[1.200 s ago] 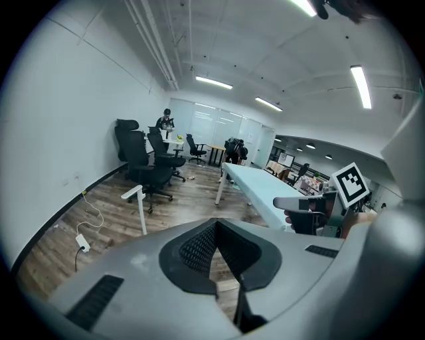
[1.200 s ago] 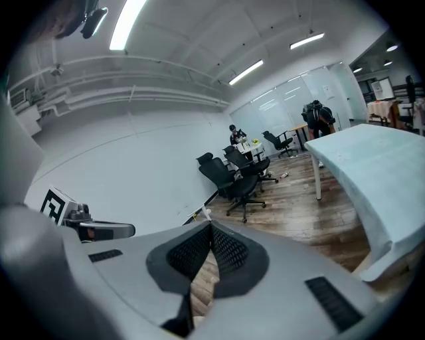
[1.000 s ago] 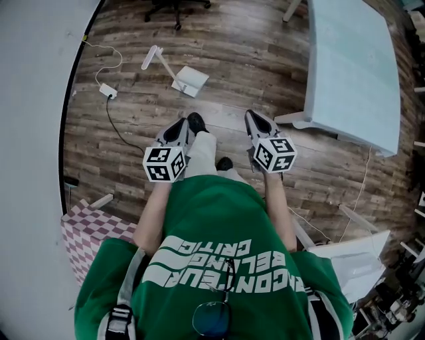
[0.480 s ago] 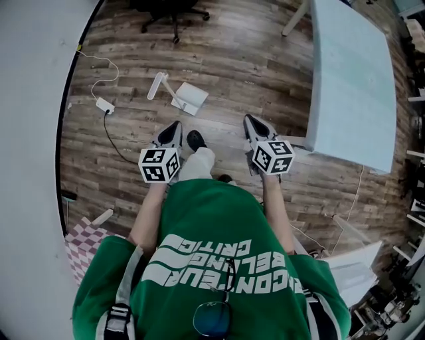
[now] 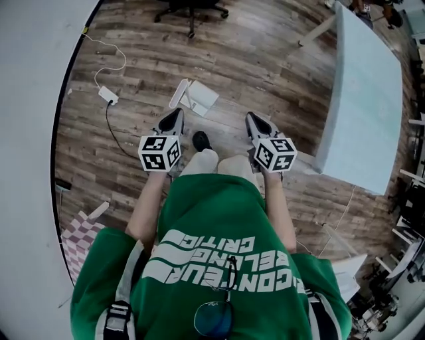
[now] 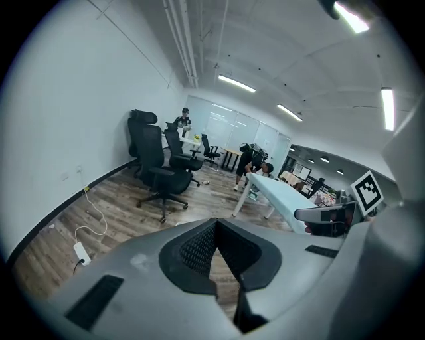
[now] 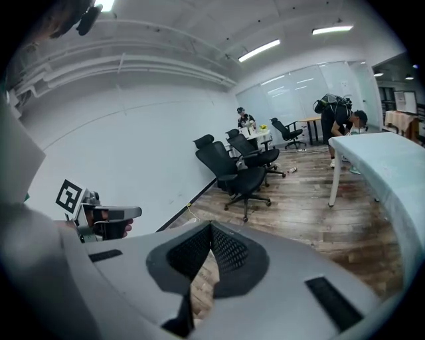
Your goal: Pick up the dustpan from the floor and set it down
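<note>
Gripping nothing, left claw [image 5: 177,114] closed, right claw [image 5: 252,119] closed, dustpan [image 5: 200,98] untouched ahead

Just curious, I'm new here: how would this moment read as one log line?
dustpan: on floor, untouched | left gripper: shut, empty | right gripper: shut, empty

The wood-plank floor [image 5: 265,73] carries 1 white dustpan [image 5: 201,98], its handle on the side toward the wall. Nearer the wall lies a white power adapter [image 5: 108,95] with a white cable [image 5: 113,58] looping away. A black office chair [image 5: 192,9] stands beyond, a pale blue table [image 5: 365,99] at right, and a checkered thing [image 5: 76,229] by the wall.
</note>
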Demonstrator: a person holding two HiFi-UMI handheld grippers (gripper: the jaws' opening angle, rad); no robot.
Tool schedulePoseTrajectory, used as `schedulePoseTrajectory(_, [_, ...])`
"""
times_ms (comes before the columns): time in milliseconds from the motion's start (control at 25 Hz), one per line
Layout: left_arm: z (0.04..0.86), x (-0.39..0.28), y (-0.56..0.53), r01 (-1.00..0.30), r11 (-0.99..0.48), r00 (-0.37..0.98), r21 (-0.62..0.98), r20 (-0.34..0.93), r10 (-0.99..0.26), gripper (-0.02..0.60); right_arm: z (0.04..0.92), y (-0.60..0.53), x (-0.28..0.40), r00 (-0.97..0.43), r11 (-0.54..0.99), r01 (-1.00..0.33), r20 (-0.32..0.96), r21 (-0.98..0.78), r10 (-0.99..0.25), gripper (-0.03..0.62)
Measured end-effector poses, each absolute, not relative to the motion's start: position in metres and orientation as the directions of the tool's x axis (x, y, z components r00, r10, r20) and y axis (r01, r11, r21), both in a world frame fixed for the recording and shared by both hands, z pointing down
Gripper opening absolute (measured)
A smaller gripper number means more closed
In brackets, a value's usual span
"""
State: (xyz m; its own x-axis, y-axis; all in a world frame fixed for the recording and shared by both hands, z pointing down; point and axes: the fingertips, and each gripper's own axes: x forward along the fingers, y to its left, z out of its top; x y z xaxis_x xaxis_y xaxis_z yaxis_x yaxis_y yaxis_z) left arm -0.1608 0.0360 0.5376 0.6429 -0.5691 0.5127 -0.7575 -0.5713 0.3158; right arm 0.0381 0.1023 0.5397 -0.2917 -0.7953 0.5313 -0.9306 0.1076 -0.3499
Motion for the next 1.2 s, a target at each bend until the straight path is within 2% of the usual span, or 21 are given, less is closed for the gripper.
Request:
schedulePoseTrajectory(160, [0.545, -0.183, 0.021, -0.773, -0.545, 0.627, 0.324, 0.52, -0.58, 0.003, 0.547, 0.089, 0.019, -0.309, 0.129, -0.931, 0.552, -0.341, -0.775, 0.008])
schedulePoseTrajectory(720, [0.548, -0.206, -0.014, -0.803, -0.498, 0.593, 0.328, 0.525, -0.61, 0.003, 0.544, 0.04, 0.018, -0.322, 0.158, -0.933, 0.555, -0.323, -0.767, 0.008])
schedulePoseTrajectory(960, [0.555, -0.193, -0.024, -0.795, -0.524, 0.597, 0.306, 0.551, -0.584, 0.003, 0.546, 0.032, 0.018, -0.341, 0.182, -0.93, 0.566, -0.32, -0.75, 0.008])
schedulePoseTrajectory(1200, [0.577, -0.182, -0.028, -0.781, -0.542, 0.597, 0.311, 0.627, -0.501, 0.003, 0.553, 0.028, 0.024, -0.35, 0.186, -0.928, 0.581, -0.324, -0.735, 0.008])
